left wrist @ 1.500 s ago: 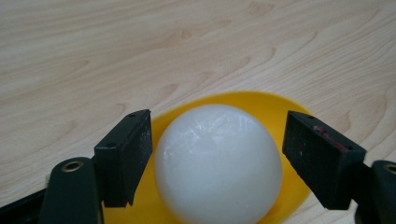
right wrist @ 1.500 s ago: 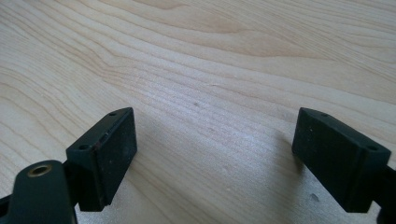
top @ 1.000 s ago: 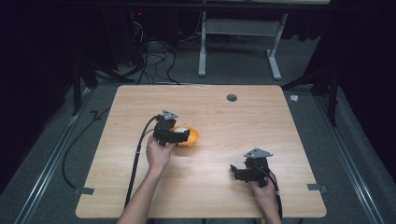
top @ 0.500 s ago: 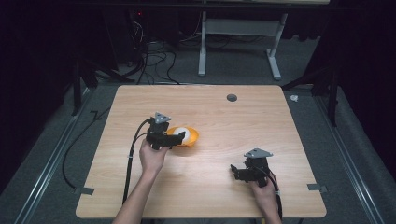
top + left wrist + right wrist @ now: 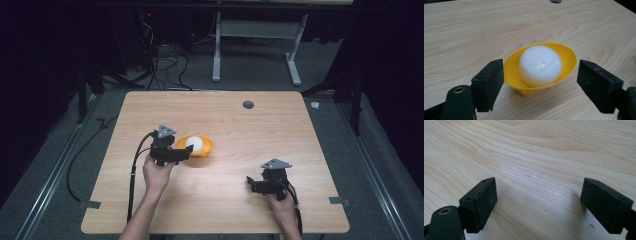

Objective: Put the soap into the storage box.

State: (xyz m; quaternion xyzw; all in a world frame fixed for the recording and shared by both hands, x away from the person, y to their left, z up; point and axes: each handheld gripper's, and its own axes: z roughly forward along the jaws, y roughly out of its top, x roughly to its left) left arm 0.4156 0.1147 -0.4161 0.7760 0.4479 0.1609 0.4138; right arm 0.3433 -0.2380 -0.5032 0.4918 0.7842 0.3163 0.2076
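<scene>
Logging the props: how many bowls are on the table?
1: a yellow bowl holding a white ball, left of the table's middle, between the open left gripper's jaws.

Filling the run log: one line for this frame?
left tool: open, jaws flank yellow bowl | white ball: in bowl | right tool: open, over bare table | grasp: none yet

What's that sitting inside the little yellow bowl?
A smooth white ball sits inside the yellow bowl, nearly filling it. The bowl's bottom beneath the ball is covered, so anything under it cannot be seen.
</scene>
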